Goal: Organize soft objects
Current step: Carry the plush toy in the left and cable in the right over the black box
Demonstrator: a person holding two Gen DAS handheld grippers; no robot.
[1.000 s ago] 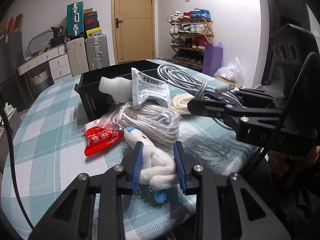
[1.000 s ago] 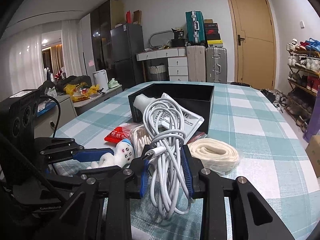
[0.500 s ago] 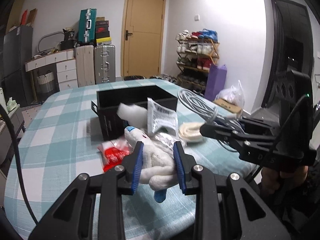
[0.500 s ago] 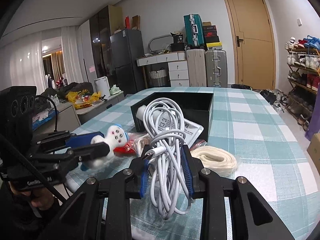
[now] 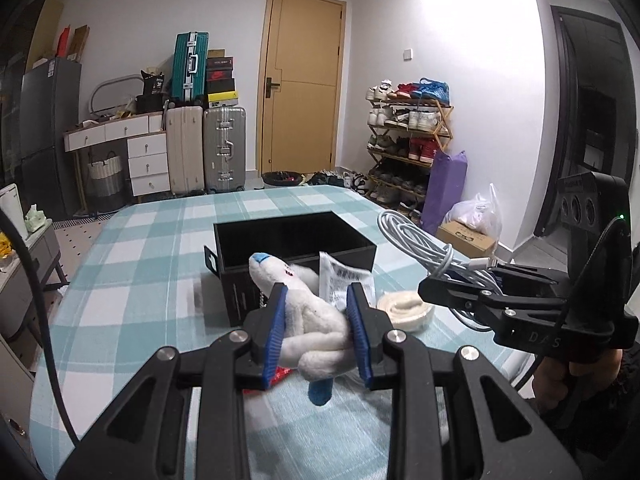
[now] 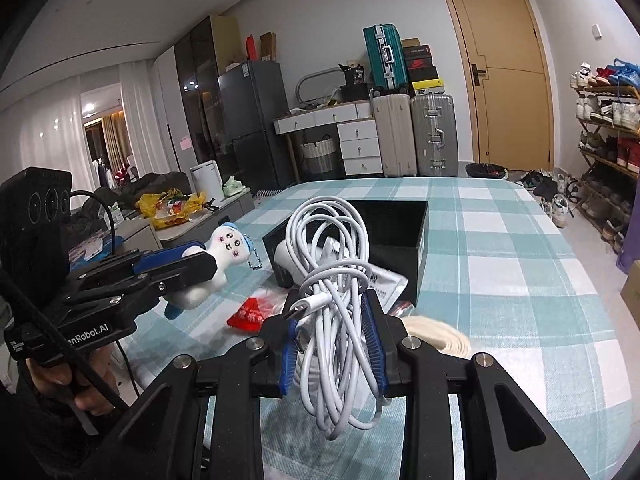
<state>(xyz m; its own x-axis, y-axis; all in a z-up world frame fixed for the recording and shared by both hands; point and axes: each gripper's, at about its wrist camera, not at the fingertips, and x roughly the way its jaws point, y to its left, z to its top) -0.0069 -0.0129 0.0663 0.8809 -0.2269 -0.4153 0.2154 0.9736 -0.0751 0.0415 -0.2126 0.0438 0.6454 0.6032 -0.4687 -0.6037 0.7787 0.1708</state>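
A teal-and-white checked table (image 5: 140,248) fills the left wrist view, with suitcases, a yellow door and a shoe rack behind it. In the foreground the left gripper (image 5: 318,330) pinches a white plush toy (image 5: 308,320) across its body, clear of the cloth; the toy's long axis runs away from the camera, blue cap toward the black box (image 5: 294,240) that stands open straight ahead. A white sachet (image 5: 344,280) leans at the box's near wall and a cream fabric roll (image 5: 406,306) lies just to the right. The right gripper enters from the right edge, carrying its cable beside the box's right end.

From the right wrist view, the same table stretches toward a fridge and curtained room at left. The right gripper (image 6: 332,340) is clamped on a coiled white cable (image 6: 336,280), whose loops hang roughly upright, above and below the jaws. The black box (image 6: 420,256) lies dead ahead, just beyond the coil, opening upward. The left gripper (image 6: 180,268) holds the toy out to the left, near the box's left corner. Both hands look about equally close to the box; the right one seems better lined up with its opening. A red packet (image 6: 250,314) rests on the cloth between them.
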